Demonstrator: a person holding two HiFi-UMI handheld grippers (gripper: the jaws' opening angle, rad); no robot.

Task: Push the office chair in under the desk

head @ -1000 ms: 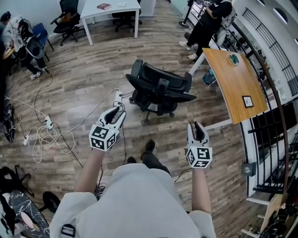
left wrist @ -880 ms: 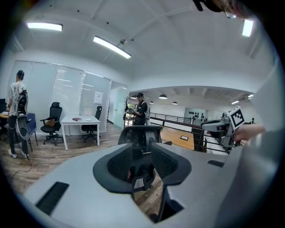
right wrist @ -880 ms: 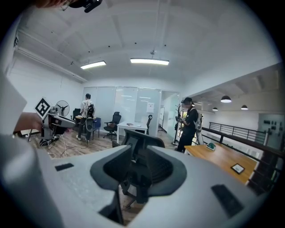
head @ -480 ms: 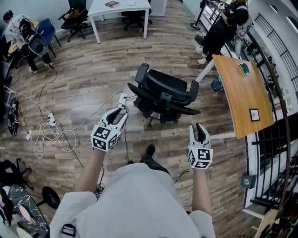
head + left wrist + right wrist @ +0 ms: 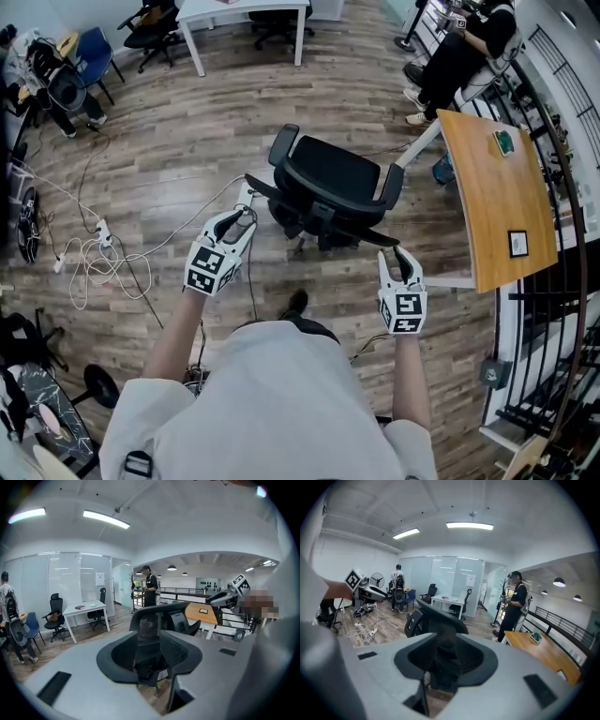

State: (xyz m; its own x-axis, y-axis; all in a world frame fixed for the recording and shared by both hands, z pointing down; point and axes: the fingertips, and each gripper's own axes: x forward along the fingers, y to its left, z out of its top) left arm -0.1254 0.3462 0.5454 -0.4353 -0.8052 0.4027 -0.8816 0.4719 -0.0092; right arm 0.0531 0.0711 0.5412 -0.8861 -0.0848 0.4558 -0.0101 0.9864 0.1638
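A black office chair (image 5: 328, 187) stands on the wood floor with its backrest toward me, left of the wooden desk (image 5: 487, 202) and not under it. My left gripper (image 5: 242, 218) hovers just short of the backrest's left end. My right gripper (image 5: 401, 255) is close to its right end. I cannot tell whether either touches the chair. Both sets of jaws are opening, with nothing gripped between them. Past the left gripper (image 5: 150, 665) I see the chair (image 5: 159, 620) and the desk (image 5: 201, 613). Beyond the right gripper (image 5: 445, 665) are the chair (image 5: 436, 616) and the desk (image 5: 541, 651).
A white power strip and loose cables (image 5: 94, 258) lie on the floor to the left. A white table (image 5: 246, 11) and other chairs (image 5: 155, 23) stand at the back. A person (image 5: 459, 56) is at the desk's far end. A black railing (image 5: 562, 281) runs along the right.
The view has closed in on the chair, which sits lower and larger in the frame. Both grippers are now nearer its backrest.
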